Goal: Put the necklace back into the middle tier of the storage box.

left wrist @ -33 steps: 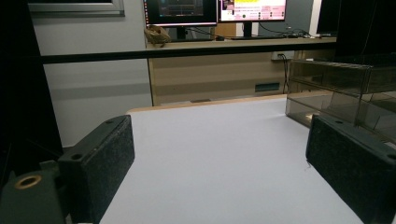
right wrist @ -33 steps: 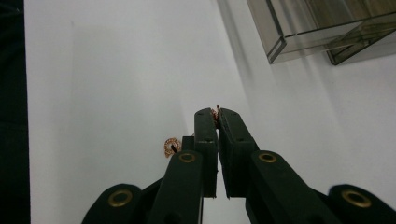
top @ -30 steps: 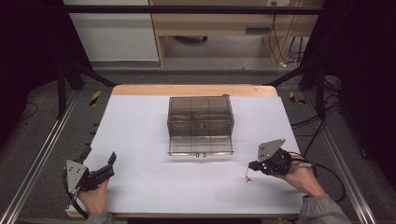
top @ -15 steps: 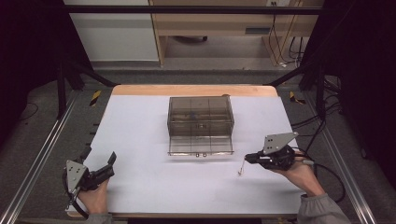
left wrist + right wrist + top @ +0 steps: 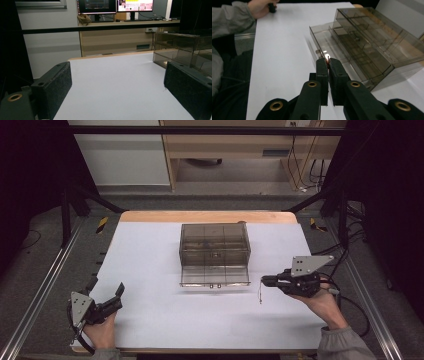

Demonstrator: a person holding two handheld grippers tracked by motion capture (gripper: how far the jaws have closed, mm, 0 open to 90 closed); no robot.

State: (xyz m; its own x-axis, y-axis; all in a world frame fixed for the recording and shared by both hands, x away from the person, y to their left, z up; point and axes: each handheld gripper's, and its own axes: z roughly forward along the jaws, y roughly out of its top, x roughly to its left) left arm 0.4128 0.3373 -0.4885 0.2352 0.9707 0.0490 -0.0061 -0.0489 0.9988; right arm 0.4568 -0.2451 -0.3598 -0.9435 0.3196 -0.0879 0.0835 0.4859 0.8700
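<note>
Resting at the counter's [image 5: 150, 320] near left corner, well apart from the smoky clear compartment box [image 5: 215, 252], the left claw [image 5: 116, 296] stands released, its jaws spread wide over bare white surface. Just beside the box's near right corner, the right claw [image 5: 266, 280] is clenched on a thin chain-like item [image 5: 260, 294] that dangles from its tips; the item's kind cannot be told. The box sits at the counter's centre, its tray extended toward the person.

surface: flat white-topped surface [image 5: 150, 265] with a wooden far edge | lying on it: smoky translucent plastic compartment box [image 5: 215, 252] sitting at centre, drawer pulled out
</note>
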